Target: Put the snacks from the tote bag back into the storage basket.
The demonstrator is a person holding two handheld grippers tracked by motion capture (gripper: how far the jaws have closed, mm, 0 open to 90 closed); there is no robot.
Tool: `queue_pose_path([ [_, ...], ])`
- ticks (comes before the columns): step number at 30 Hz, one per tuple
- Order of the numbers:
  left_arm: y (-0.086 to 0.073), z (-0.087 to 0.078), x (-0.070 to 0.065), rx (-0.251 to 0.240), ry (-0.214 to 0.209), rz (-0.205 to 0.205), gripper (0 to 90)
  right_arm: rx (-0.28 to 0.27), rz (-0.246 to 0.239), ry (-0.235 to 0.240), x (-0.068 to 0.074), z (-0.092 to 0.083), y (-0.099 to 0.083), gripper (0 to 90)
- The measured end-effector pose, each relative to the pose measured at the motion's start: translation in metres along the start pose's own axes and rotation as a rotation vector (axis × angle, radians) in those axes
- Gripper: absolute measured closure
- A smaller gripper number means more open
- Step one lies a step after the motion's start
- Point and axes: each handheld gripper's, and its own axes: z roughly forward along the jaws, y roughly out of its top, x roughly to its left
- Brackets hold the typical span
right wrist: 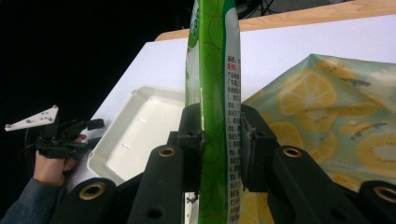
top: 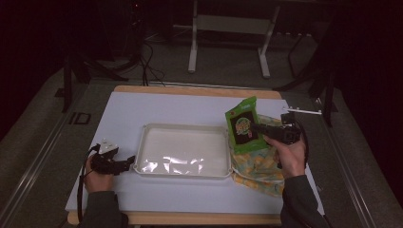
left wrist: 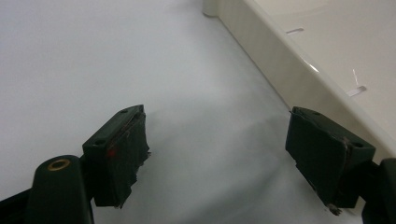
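Green snack packet, flat and glossy, with a round yellow-and-black logo and fine printed text on its back, is clamped upright in the right gripper above the lemon-print cloth, beside the tray. The left gripper rests with its 2 jaws apart, holding nothing.

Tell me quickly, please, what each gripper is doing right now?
Left gripper: open, holding nothing, beside the cream plastic tray.
Right gripper: closed on the green printed snack pouch, above the lemon-patterned cloth bag.
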Motion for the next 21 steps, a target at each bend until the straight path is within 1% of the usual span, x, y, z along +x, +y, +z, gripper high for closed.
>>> queue_pose_path([
  [6,0.0,0.0,0.0,0.0,0.0,0.0,21.1,0.003,0.003,0.004,0.004,0.004,-0.001,73.1],
  [21,0.0,0.0,0.0,0.001,0.0,0.0,21.1,-0.003,0.017,0.014,0.008,0.013,-0.006,73.1],
])
